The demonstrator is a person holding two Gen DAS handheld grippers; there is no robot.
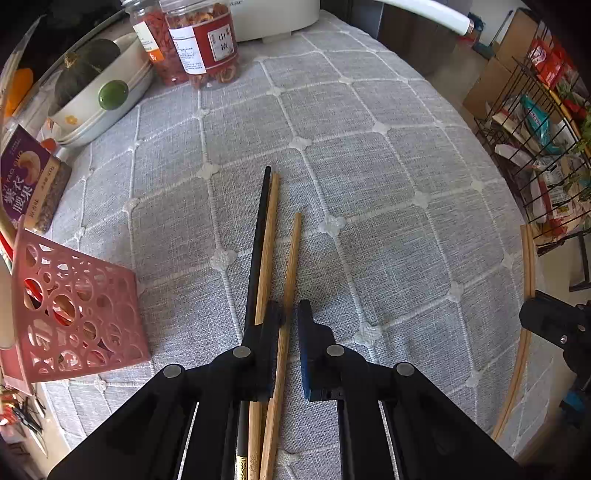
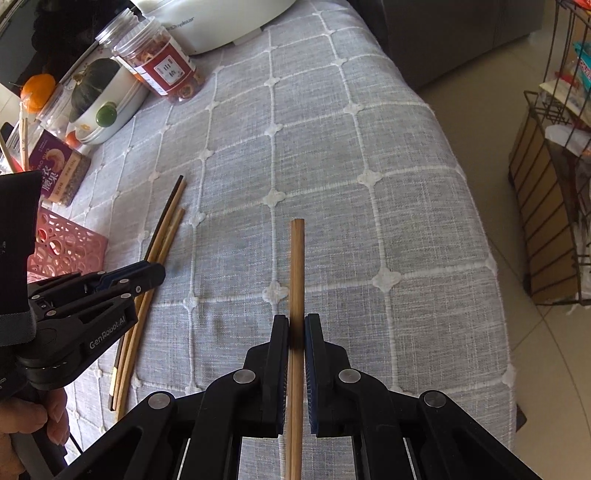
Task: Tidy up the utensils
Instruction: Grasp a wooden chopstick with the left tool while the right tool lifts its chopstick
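Three chopsticks lie on the grey tablecloth: a black one [image 1: 258, 236] and two wooden ones [image 1: 269, 236] [image 1: 290, 266]. My left gripper [image 1: 290, 317] hovers over them with its jaws a little apart; one wooden chopstick runs between the jaws, not clamped. In the right wrist view the same three chopsticks [image 2: 162, 240] lie under the left gripper [image 2: 147, 275]. My right gripper [image 2: 296, 325] is shut on a fourth wooden chopstick [image 2: 297, 266] and holds it above the cloth. A pink perforated utensil basket [image 1: 77, 314] stands at the left, also seen in the right wrist view [image 2: 66, 247].
Two snack jars [image 1: 199, 44], a white bowl with a green squash [image 1: 92, 92] and a purple nut box [image 1: 29, 177] line the back left. A white appliance [image 2: 214, 22] stands at the far end. The table's right edge [image 1: 524, 295] drops toward wire racks [image 2: 550, 184].
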